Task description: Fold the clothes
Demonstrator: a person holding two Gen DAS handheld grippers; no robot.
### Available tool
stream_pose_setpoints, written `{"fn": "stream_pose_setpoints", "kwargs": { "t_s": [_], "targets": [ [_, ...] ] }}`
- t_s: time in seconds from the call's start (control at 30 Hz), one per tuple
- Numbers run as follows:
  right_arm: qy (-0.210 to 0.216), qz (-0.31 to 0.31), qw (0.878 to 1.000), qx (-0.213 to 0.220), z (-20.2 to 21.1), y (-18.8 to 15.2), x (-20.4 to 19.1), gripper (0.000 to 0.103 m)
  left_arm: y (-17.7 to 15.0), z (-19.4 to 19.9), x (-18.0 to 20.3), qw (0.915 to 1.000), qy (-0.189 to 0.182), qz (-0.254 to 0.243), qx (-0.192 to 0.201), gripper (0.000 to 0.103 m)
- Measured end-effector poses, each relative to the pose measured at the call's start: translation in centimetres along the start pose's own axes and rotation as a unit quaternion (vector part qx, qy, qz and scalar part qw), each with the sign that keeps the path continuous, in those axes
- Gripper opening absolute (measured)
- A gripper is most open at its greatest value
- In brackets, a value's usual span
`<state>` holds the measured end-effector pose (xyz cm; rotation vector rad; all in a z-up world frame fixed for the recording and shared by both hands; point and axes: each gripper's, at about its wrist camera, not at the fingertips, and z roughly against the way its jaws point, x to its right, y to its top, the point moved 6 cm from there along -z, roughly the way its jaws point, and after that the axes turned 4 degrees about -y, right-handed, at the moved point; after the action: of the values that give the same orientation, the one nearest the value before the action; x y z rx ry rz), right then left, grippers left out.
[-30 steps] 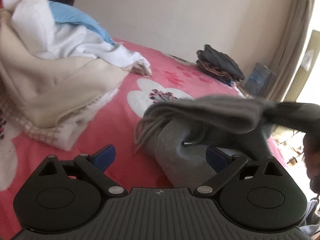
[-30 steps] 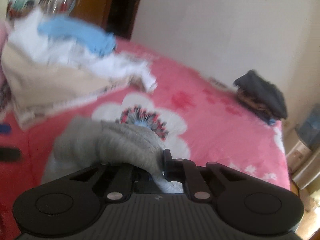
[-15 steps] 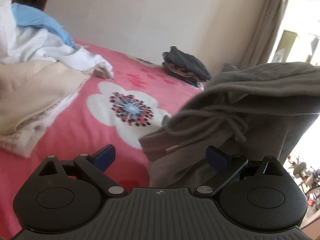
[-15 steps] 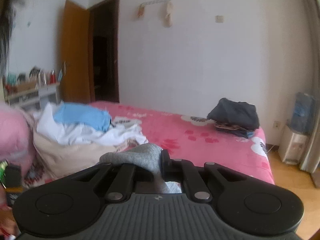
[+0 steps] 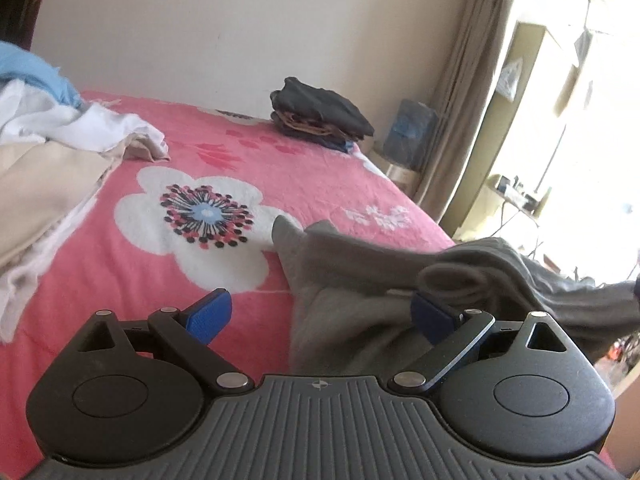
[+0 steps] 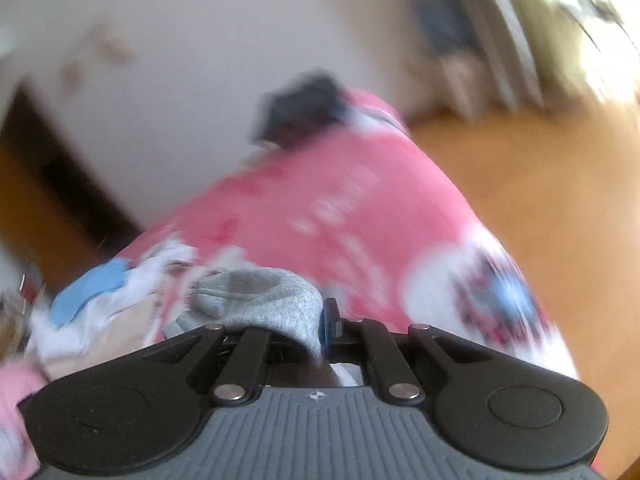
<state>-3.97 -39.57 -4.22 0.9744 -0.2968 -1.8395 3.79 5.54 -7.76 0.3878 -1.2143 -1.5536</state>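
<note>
Left tongs [image 5: 320,314] gape wide and angle downward; right tongs [image 6: 316,326] stand clamped together.

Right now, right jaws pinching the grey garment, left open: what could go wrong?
1. The right gripper is shut on only a small bunch of the grey garment; a sideways tug could pull it free.
2. The left gripper is open, one blue pad against the cloth, so that side is unsecured and may bunch up.
3. Part of the garment trails past the pink bedspread's edge and could drag the rest off.
</note>
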Motion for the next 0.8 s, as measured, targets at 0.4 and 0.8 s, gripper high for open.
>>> {"fn": "stream_pose_setpoints", "kwargs": {
  "t_s": [0.4, 0.8],
  "targets": [
    [0.016, -0.030, 0.999, 0.006, -0.4, -0.2, 3.0, 0.006, 2.9, -8.5, -4.0, 0.9833, -0.153, 0.024, -0.097, 0.097],
    [0.001, -0.044, 0.999, -0.007, -1.9, -0.3, 4.9, 0.006, 2.2, -12.9, -4.1, 0.9556, -0.243, 0.060, -0.156, 0.096]
  ]
}}
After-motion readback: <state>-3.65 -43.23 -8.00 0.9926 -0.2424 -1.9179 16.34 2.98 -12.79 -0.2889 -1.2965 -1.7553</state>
